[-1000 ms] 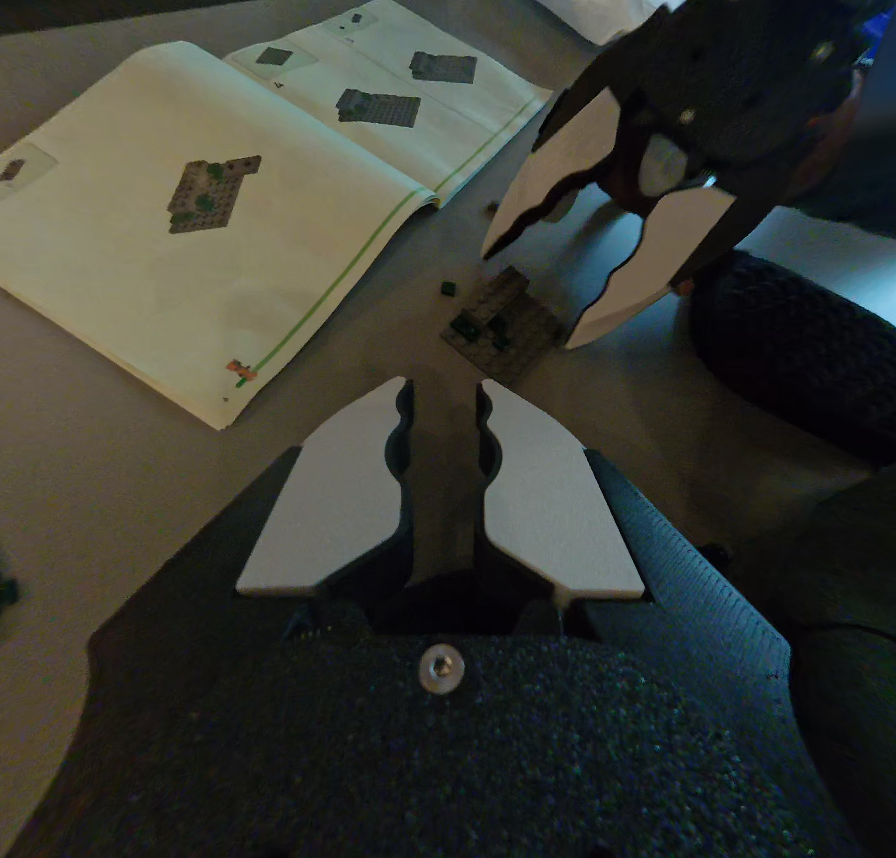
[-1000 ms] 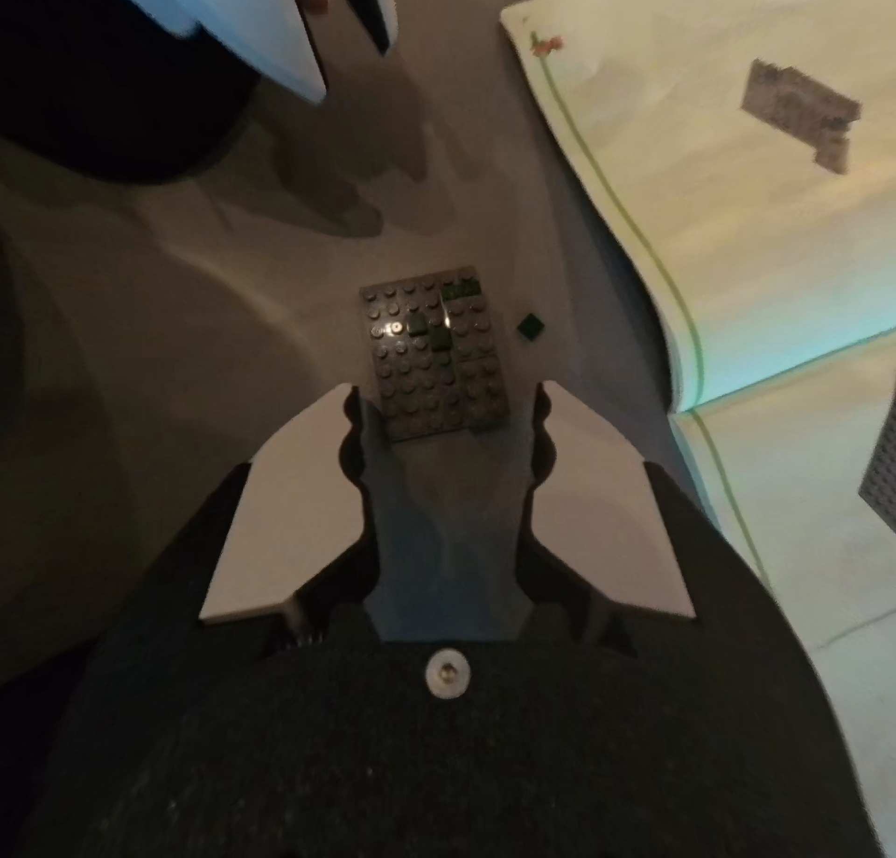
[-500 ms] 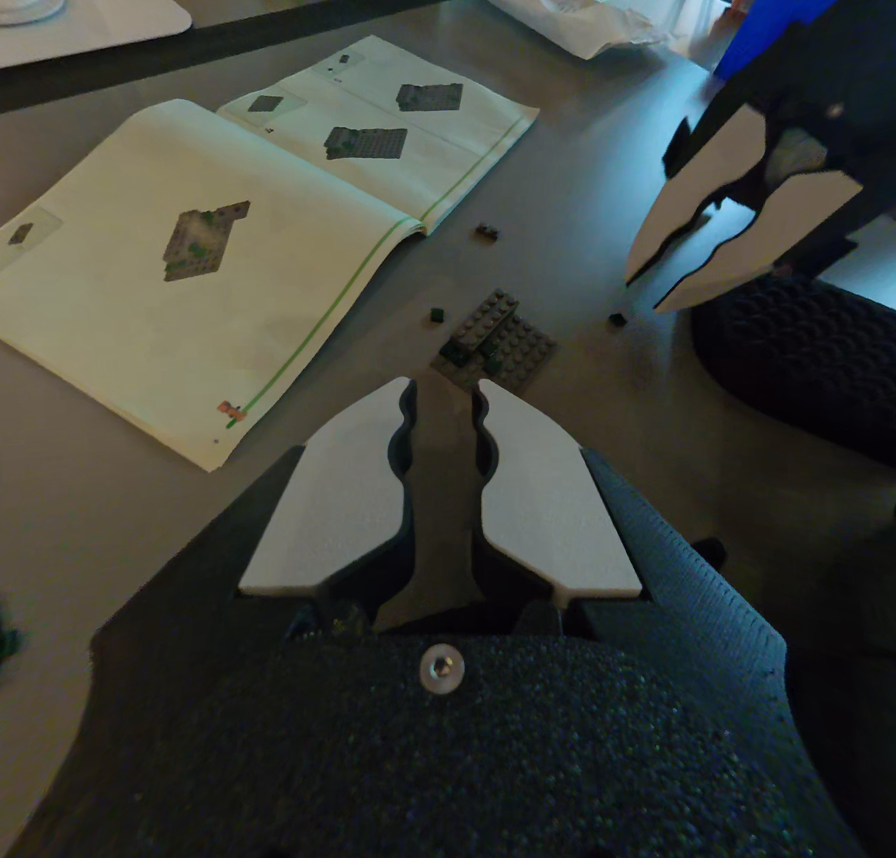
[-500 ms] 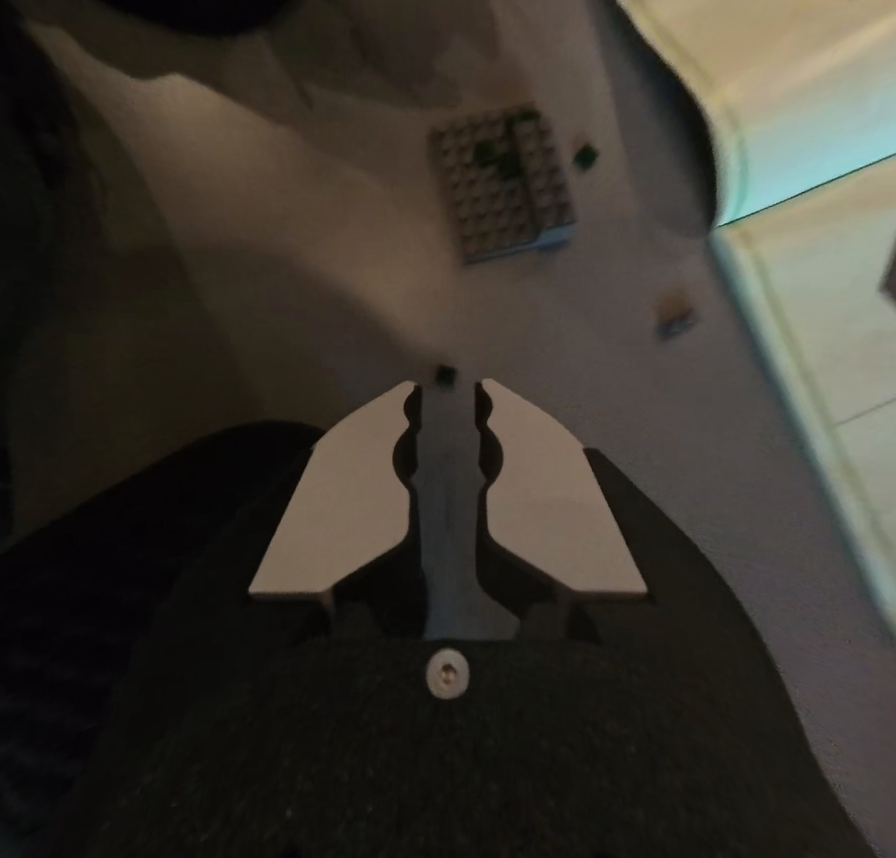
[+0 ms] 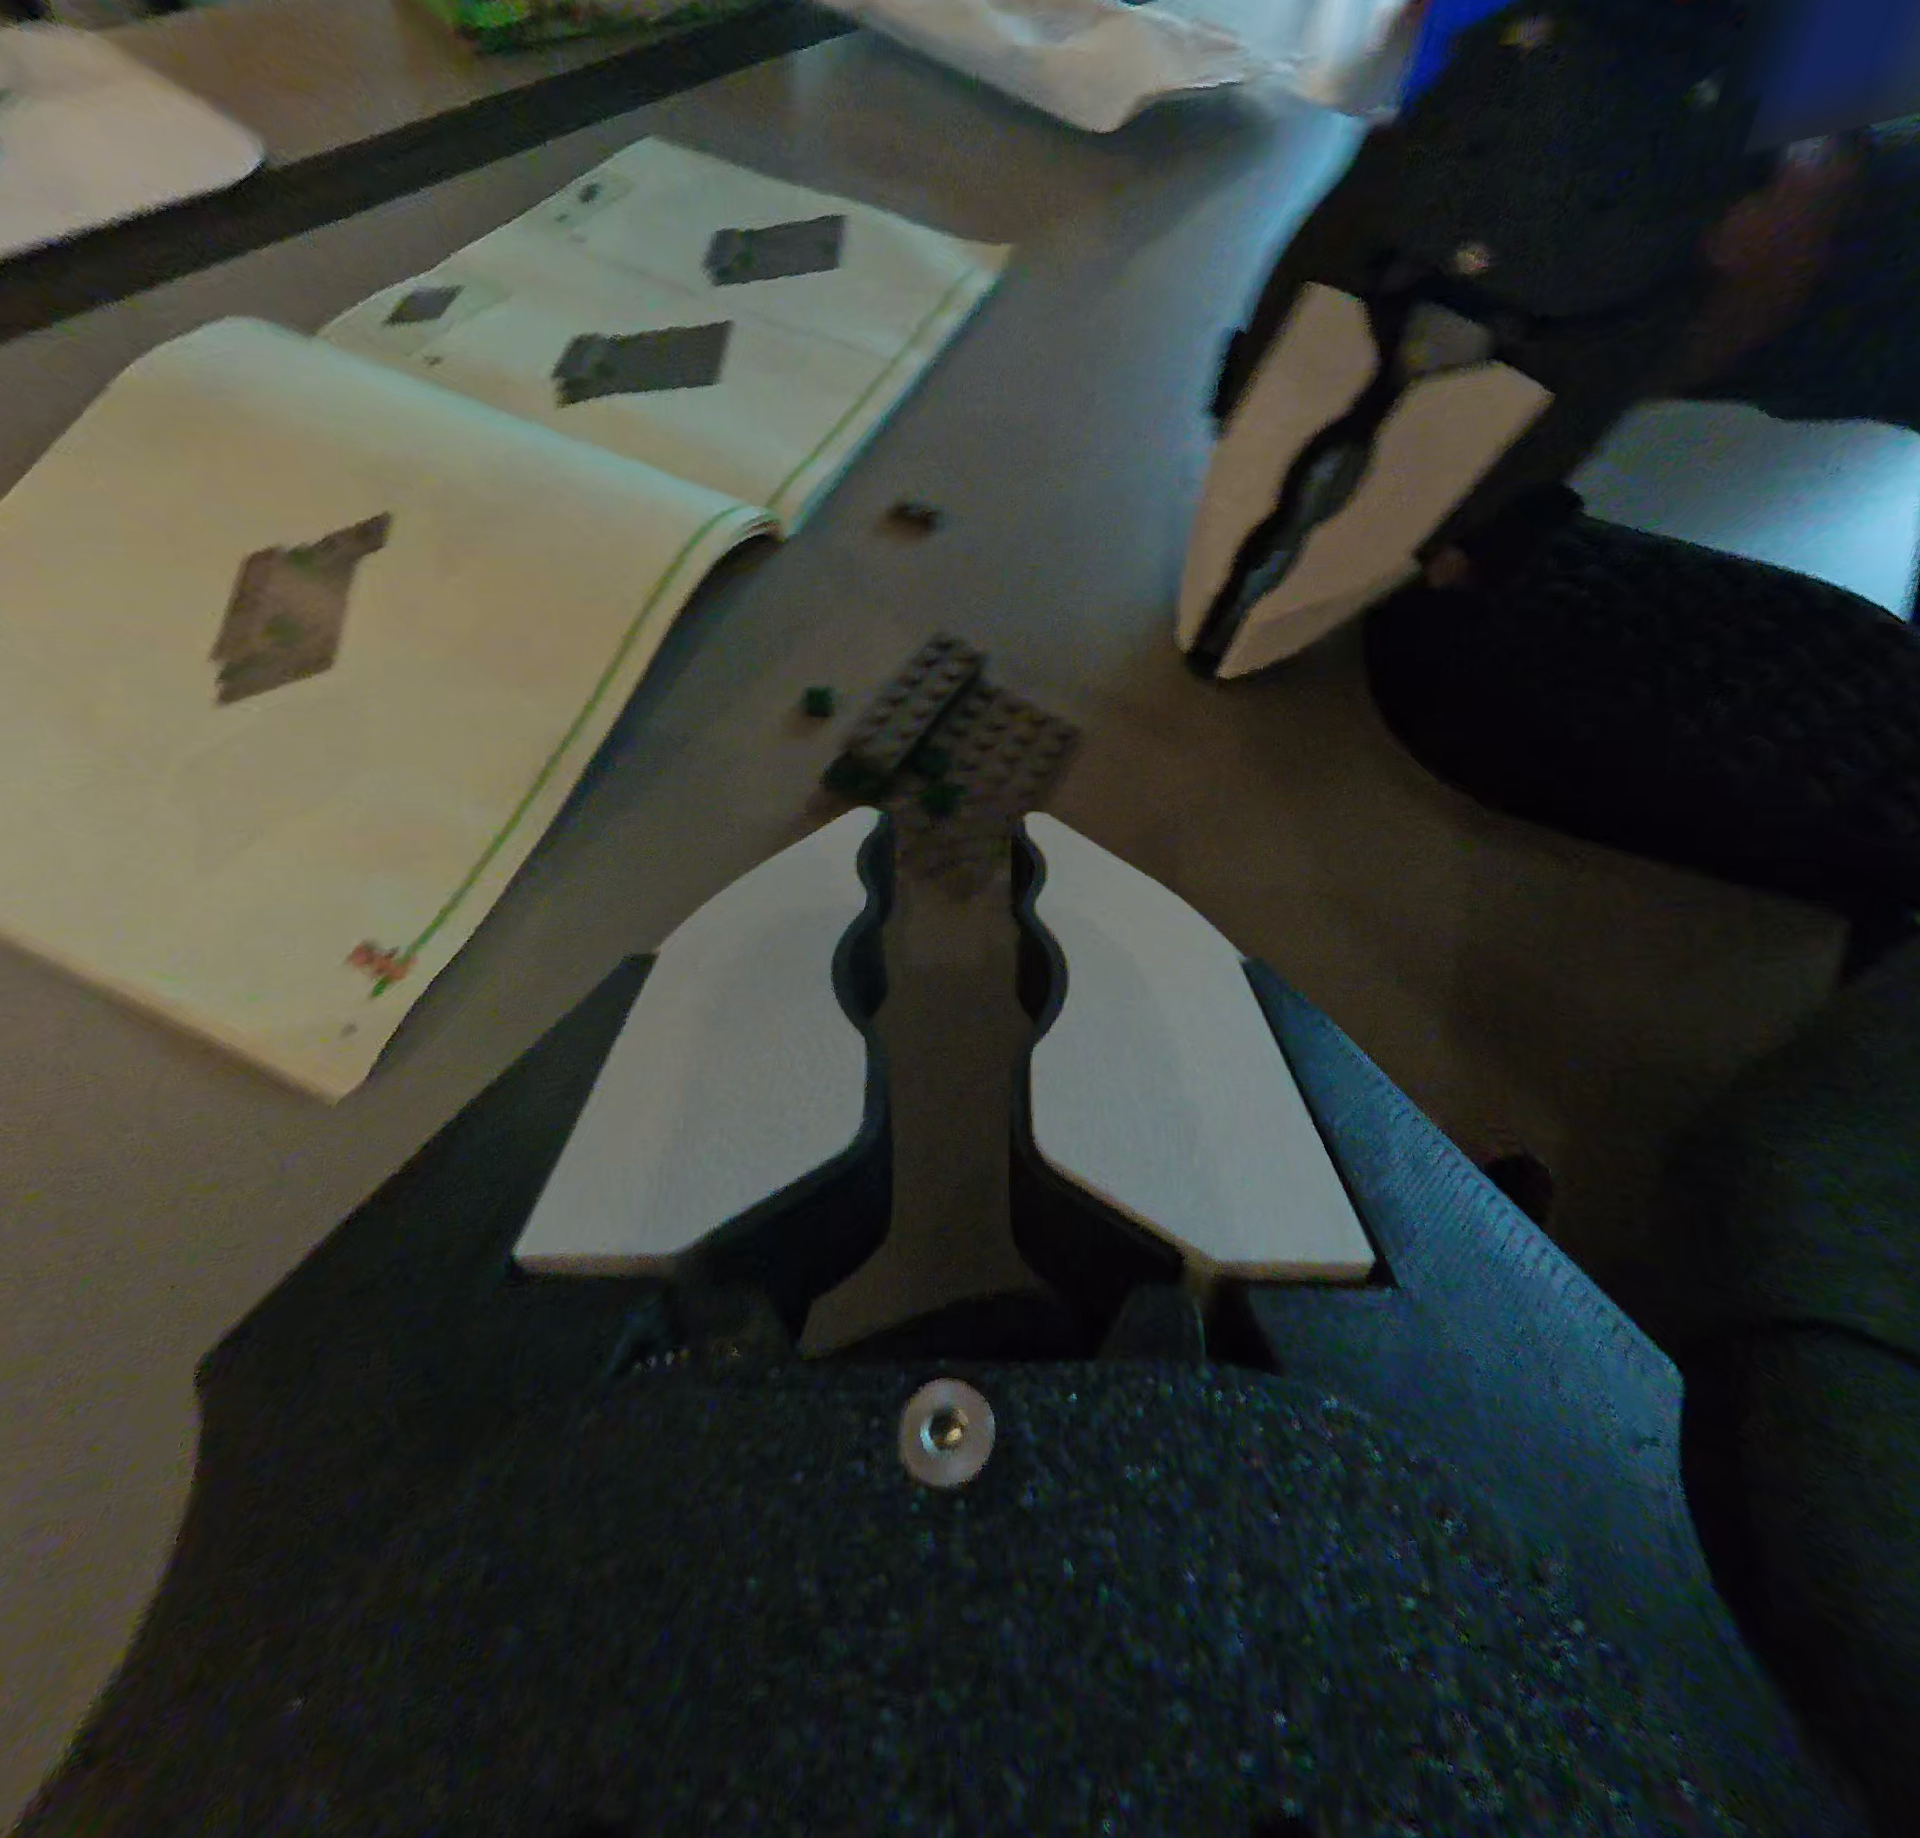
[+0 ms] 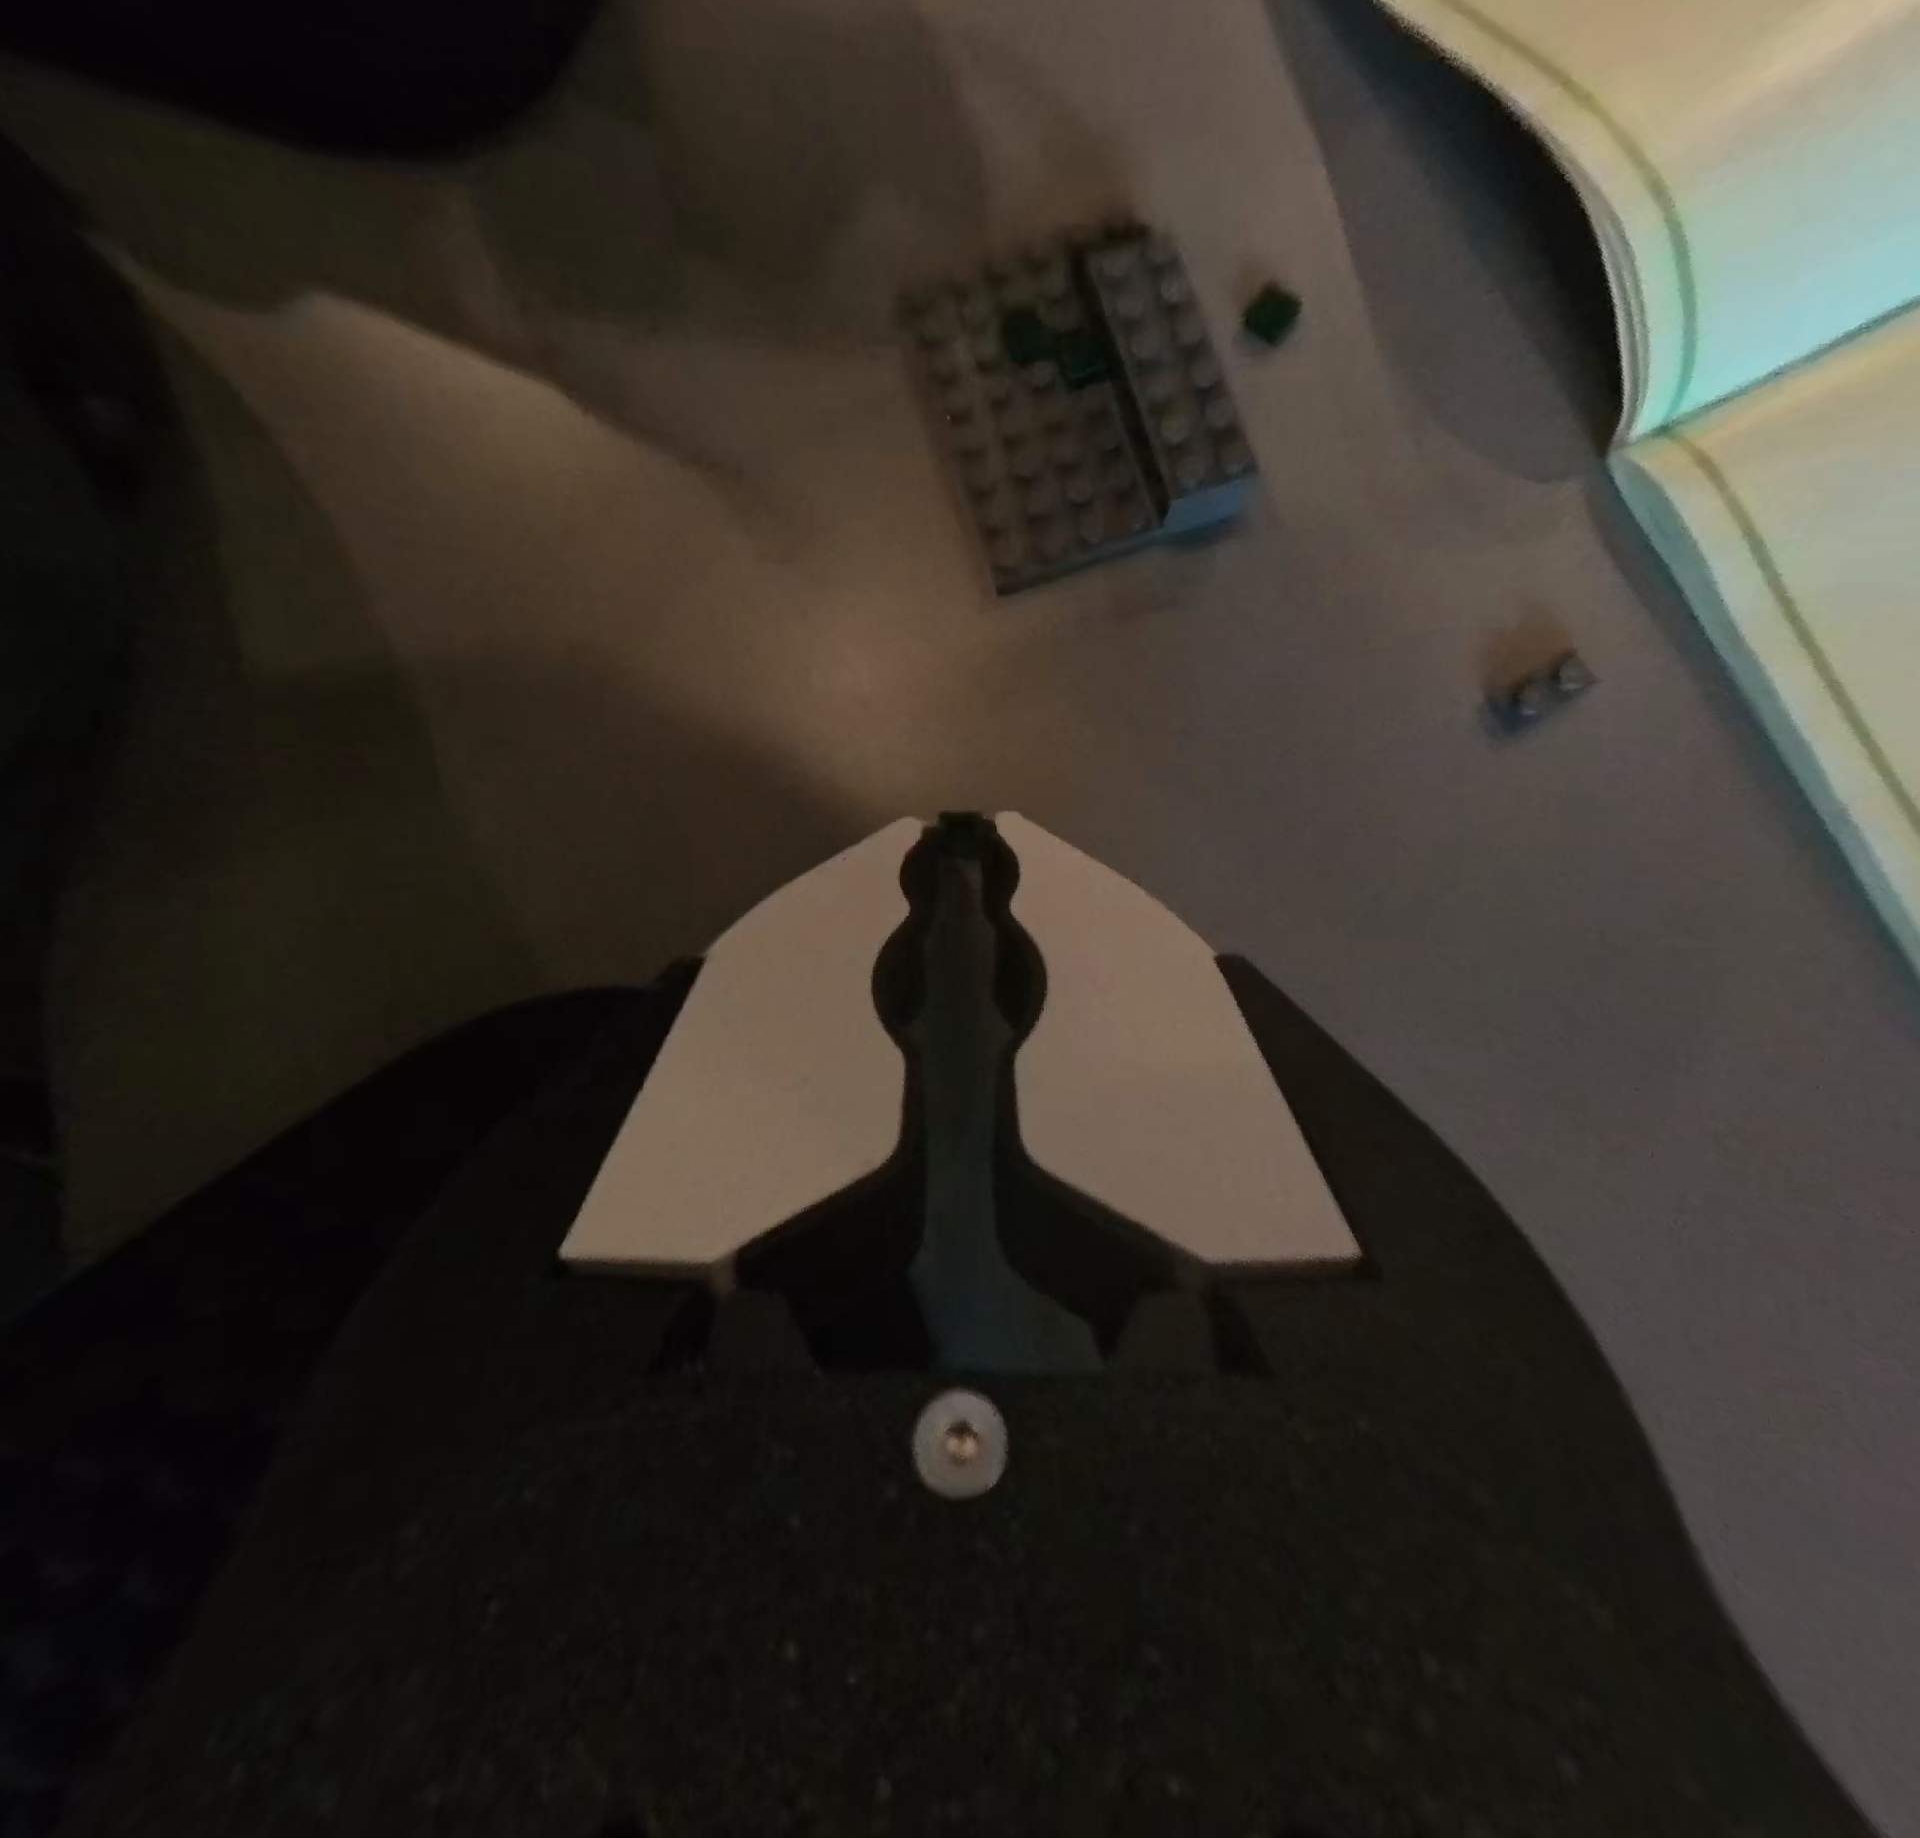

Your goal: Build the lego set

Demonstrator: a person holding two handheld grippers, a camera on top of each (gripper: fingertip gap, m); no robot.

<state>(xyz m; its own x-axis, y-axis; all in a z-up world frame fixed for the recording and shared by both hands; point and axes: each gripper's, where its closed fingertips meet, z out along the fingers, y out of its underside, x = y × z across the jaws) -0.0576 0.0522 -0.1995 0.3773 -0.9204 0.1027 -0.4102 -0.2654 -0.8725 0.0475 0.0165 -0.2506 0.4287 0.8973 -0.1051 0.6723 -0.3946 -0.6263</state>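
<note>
1. Left wrist view: the left hand-held gripper [image 5: 948, 830] hovers low over the grey surface [image 5: 1195, 915] with its fingers spread and nothing between them. The grey lego plate [image 5: 961, 749] lies just beyond the fingertips, at 12 o'clock.

2. On that plate a narrower grey plate [image 5: 920, 692] sits along its 10 o'clock side, with a few dark green pieces near the front edge. A loose green stud [image 5: 819, 700] lies just beside the plate at 9 o'clock, and a small dark piece [image 5: 914, 515] lies farther off at 12 o'clock.

3. The open instruction booklet [image 5: 343, 635] fills the 10 o'clock area. The right hand-held gripper [image 5: 1210, 658] points down at 2 o'clock, its fingers nearly together, tips at or just above the surface.

4. Right wrist view: the right hand-held gripper [image 6: 958, 824] has its fingers pressed almost together on a tiny dark piece [image 6: 958, 826] at the very tips. Its colour and shape are too dim to tell.

5. The lego plate [image 6: 1075, 417] lies well ahead at 12 to 1 o'clock, the green stud [image 6: 1270, 313] beside it at 1 o'clock, and a small grey piece [image 6: 1538, 692] near the booklet [image 6: 1766, 178] at 2 o'clock.

6. Judged step: picking up a small part for the plate. Next, I would expect the pinched piece to be lifted, carried over the plate and aligned on the right studs, while the left hand-held gripper steadies the plate before pressing.
</note>
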